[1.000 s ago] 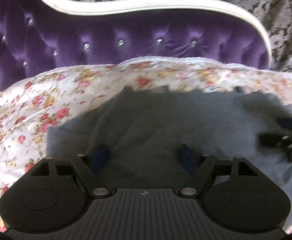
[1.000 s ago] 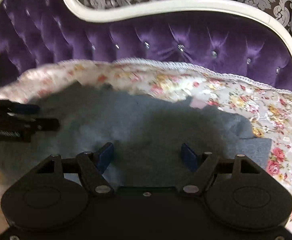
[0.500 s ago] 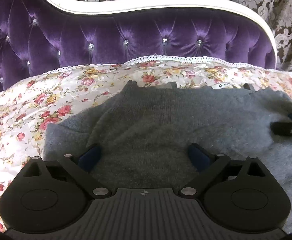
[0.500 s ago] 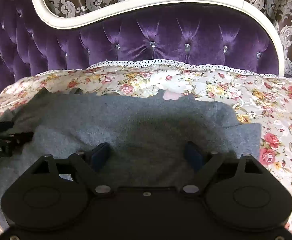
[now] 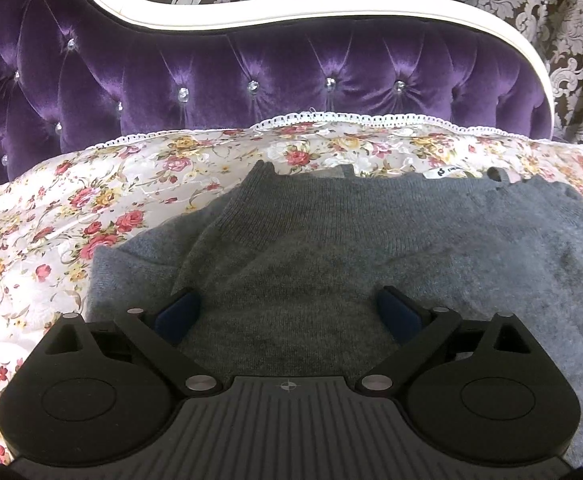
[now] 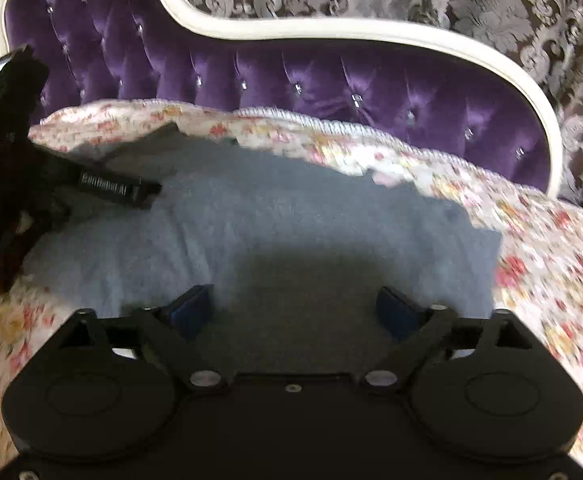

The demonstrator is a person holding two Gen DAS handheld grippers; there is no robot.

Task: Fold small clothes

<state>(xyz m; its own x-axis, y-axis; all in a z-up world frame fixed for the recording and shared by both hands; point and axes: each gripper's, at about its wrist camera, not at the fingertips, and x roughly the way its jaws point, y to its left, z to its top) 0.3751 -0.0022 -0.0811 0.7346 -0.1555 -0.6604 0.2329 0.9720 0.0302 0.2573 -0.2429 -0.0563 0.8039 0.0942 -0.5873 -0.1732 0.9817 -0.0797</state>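
A grey knitted sweater [image 5: 331,248] lies folded on the flowered bedspread [image 5: 91,200], a ribbed sleeve folded across its left part. My left gripper [image 5: 287,312] is open and empty, its blue pads wide apart above the sweater's near edge. In the right wrist view the same sweater [image 6: 291,216] looks pale and blurred. My right gripper [image 6: 295,308] is open and empty above the sweater's near right part. The left gripper also shows in the right wrist view [image 6: 103,188], at the sweater's left end.
A purple tufted headboard [image 5: 291,68] with a white curved frame [image 5: 331,12] stands behind the bed; it also shows in the right wrist view [image 6: 331,80]. Patterned damask curtain [image 6: 491,0] hangs behind it. The bedspread's lace edge [image 5: 351,118] meets the headboard.
Both grippers have pulled back and up from the sweater. The right gripper has left the left wrist view. The right wrist view is now blurred by motion and swung to the right.
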